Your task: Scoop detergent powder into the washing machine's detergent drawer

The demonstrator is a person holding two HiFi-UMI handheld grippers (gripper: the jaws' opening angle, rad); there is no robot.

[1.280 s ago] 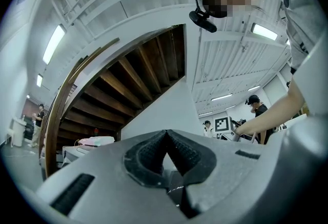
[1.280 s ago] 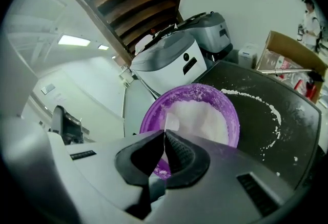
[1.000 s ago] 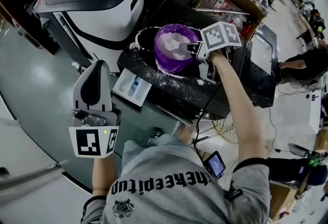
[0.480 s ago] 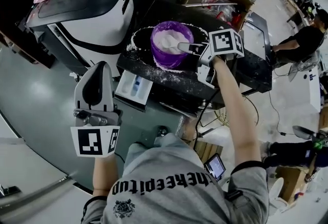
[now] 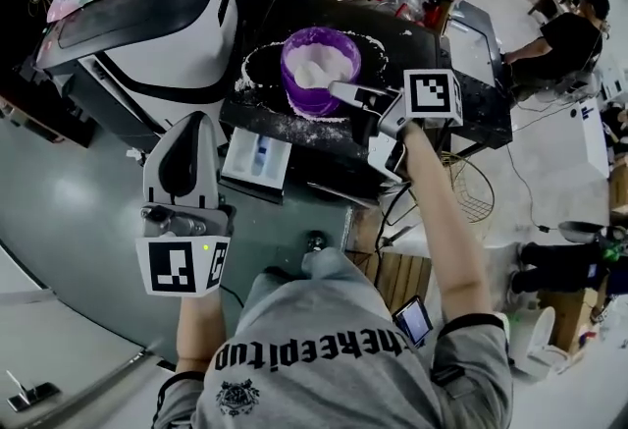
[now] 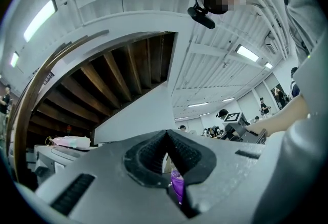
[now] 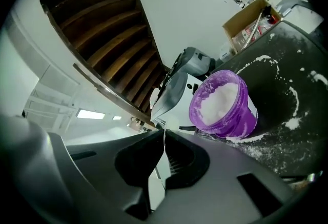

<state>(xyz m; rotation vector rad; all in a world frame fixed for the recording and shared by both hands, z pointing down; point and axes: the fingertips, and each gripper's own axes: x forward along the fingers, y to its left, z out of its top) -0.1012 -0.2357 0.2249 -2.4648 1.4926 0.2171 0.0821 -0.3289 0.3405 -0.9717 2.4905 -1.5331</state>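
Though the right hand-held gripper [image 7: 163, 136] pinches the scoop [image 5: 341, 89] — its load is unclear.

Right gripper [image 7: 164, 139] is pinched on a thin white strip [image 7: 164, 134], edge-on to me, and I can't tell what it is. On the head view that gripper covers the near wall of the tub [image 5: 316, 74]. From my left gripper [image 6: 165, 138], jaws together, only a purple sliver of tub peeks through. What's in the drawer [image 5: 257, 157] is too small to tell. The washer [image 5: 147, 15] is cut off at the top edge.
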